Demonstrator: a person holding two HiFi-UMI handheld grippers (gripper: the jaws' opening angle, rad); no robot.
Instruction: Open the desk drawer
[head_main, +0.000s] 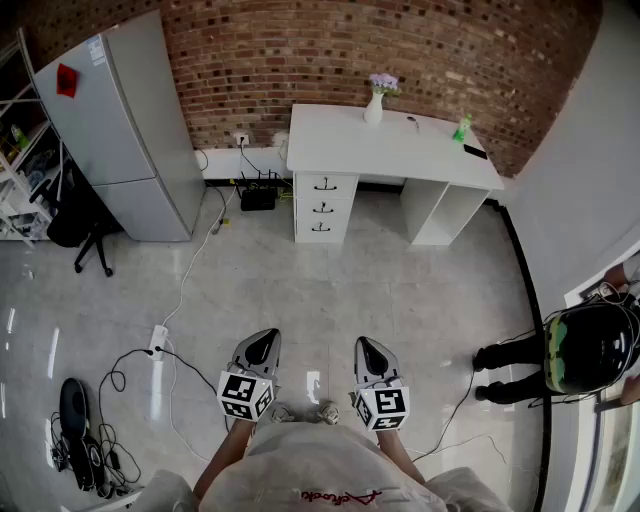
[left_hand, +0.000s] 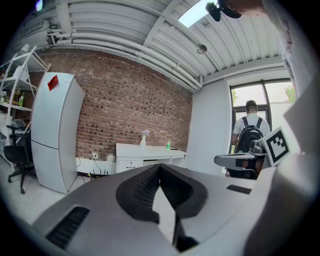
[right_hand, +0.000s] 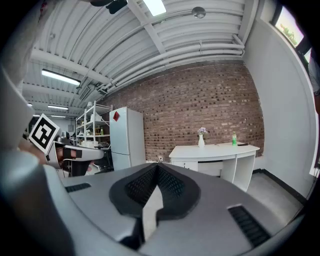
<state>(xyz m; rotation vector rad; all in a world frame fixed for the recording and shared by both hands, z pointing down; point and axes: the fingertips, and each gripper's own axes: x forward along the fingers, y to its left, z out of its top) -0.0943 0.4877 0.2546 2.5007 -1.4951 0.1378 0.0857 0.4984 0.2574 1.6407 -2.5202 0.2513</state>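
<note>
Nearest, the left gripper (head_main: 262, 345) and the right gripper (head_main: 372, 346) are held side by side, just apart. Each pair of fingers is pressed together at the tips, and nothing is held between them. Ahead of the fingertips a broad stretch of tiled floor (head_main: 330, 285) is left open up to the desk. To the left of the left fingers a power strip (head_main: 158, 340) and loose cables (head_main: 110, 440) are spread over the tiles. To the right of the right fingers a bystander (head_main: 585, 350) is seen against the grey side wall, partly cut off by the frame edge.

Far ahead of both fingertips, well apart from them, the white desk (head_main: 390, 145) is set against the brick wall (head_main: 400, 50). Its stack of three drawers (head_main: 322, 207) lies under the left end, and all three fronts are shut flush. Beyond and left of the left fingers a fridge (head_main: 130, 130) narrows the floor there. On the desktop a vase (head_main: 374, 108) and a green bottle (head_main: 461, 129) are set. A dark flat item (head_main: 475, 152) beside the bottle is too small to be identified. The shelving (head_main: 20, 130) is cut off at the left edge.
</note>
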